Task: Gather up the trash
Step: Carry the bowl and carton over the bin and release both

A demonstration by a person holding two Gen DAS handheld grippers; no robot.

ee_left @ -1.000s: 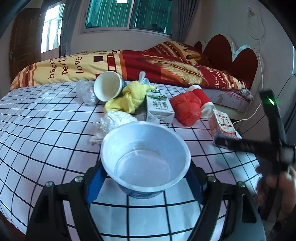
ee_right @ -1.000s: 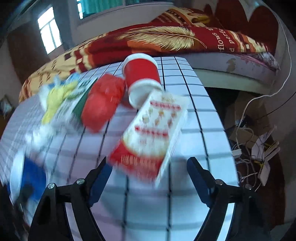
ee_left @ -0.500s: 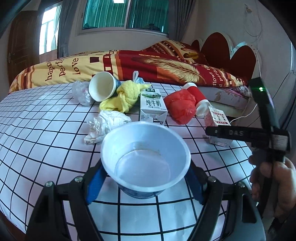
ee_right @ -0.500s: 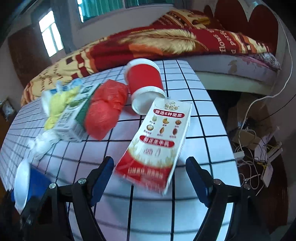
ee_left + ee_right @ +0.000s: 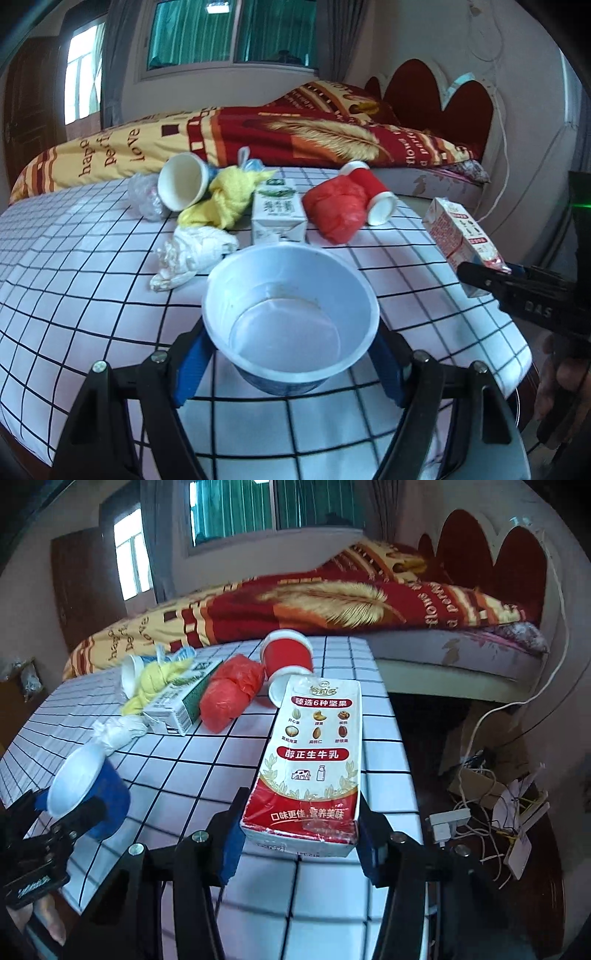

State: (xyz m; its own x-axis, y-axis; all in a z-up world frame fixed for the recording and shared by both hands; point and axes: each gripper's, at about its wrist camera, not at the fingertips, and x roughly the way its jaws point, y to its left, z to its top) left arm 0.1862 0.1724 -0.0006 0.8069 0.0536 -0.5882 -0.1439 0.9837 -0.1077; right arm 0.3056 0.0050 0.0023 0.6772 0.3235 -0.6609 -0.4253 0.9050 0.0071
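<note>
My left gripper [image 5: 290, 363] is shut on a white-and-blue paper bowl [image 5: 291, 314], held just above the checked tabletop [image 5: 74, 280]. My right gripper [image 5: 299, 843] is shut on a red-and-white milk carton [image 5: 314, 757], lifted at the table's right edge; the carton shows in the left wrist view [image 5: 461, 240] too. On the table lie a red cup [image 5: 286, 655], a red plastic bag [image 5: 231, 692], a green-white carton [image 5: 277, 214], a yellow cloth [image 5: 225, 197], a white paper cup [image 5: 183, 184], a crumpled tissue [image 5: 192, 254] and a clear plastic wrapper [image 5: 146, 197].
A bed with a red and yellow quilt [image 5: 258, 136] stands behind the table. To the right, on the floor below the table edge, lie cables, a power strip [image 5: 448, 821] and cardboard [image 5: 476, 779].
My right gripper has closed on the milk carton and raised it off the table, upright. My left gripper keeps hold of the bowl, shifted slightly.
</note>
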